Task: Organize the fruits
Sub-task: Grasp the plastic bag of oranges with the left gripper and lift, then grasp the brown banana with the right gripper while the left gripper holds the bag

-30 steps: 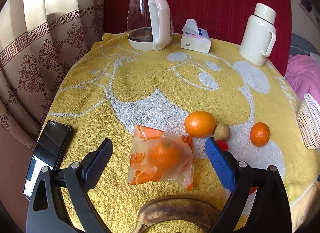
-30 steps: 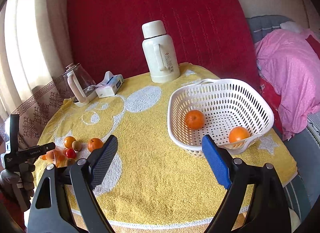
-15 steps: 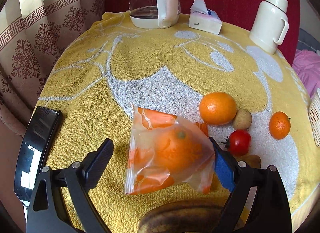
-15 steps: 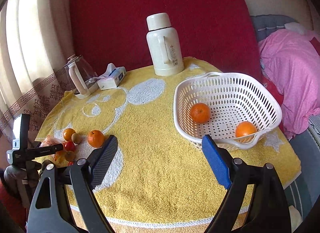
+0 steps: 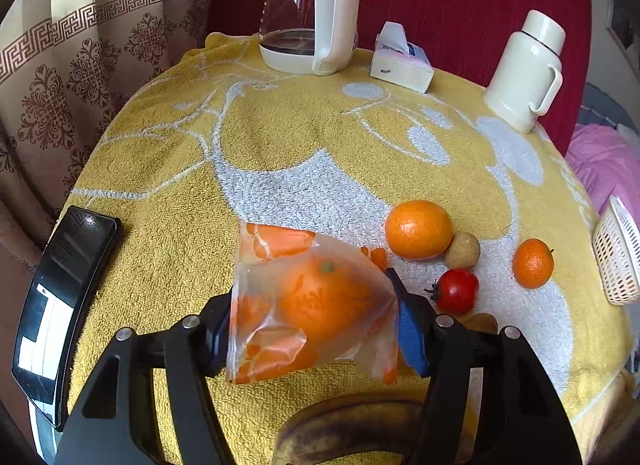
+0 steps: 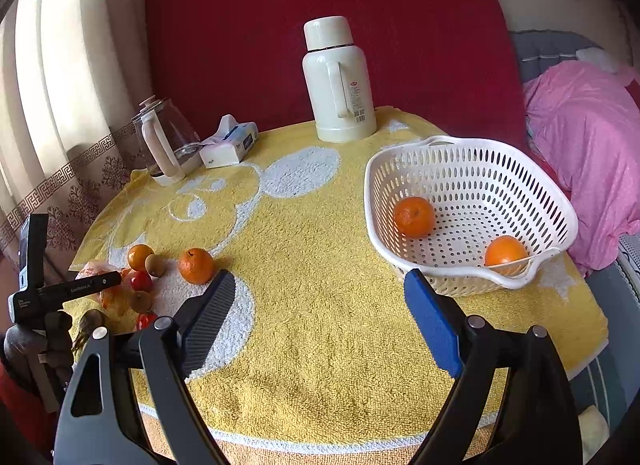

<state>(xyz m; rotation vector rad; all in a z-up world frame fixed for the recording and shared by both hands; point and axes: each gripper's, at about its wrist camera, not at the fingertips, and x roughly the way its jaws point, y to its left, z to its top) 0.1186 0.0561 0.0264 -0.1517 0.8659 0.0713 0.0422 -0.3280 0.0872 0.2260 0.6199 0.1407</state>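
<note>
My left gripper (image 5: 312, 325) is shut on a clear plastic bag with an orange inside (image 5: 316, 301), low over the yellow towel. To its right lie a large orange (image 5: 418, 229), a small brown fruit (image 5: 462, 250), a tomato (image 5: 456, 291) and a small orange (image 5: 533, 263). A dark banana (image 5: 348, 429) lies under the gripper. My right gripper (image 6: 316, 325) is open and empty above the towel, left of the white basket (image 6: 472, 281), which holds two oranges (image 6: 414, 216) (image 6: 506, 251). The left gripper (image 6: 64, 289) and the fruit group (image 6: 196, 265) show at the left of the right wrist view.
A phone (image 5: 60, 301) lies at the table's left edge. At the back stand a glass kettle (image 5: 308, 13), a tissue pack (image 5: 400, 61) and a white thermos (image 5: 528, 69). A pink cloth (image 6: 584, 145) lies right of the table. Curtains hang on the left.
My left gripper moved forward around the bagged orange and closed on it. The right gripper drifted slightly and stayed open.
</note>
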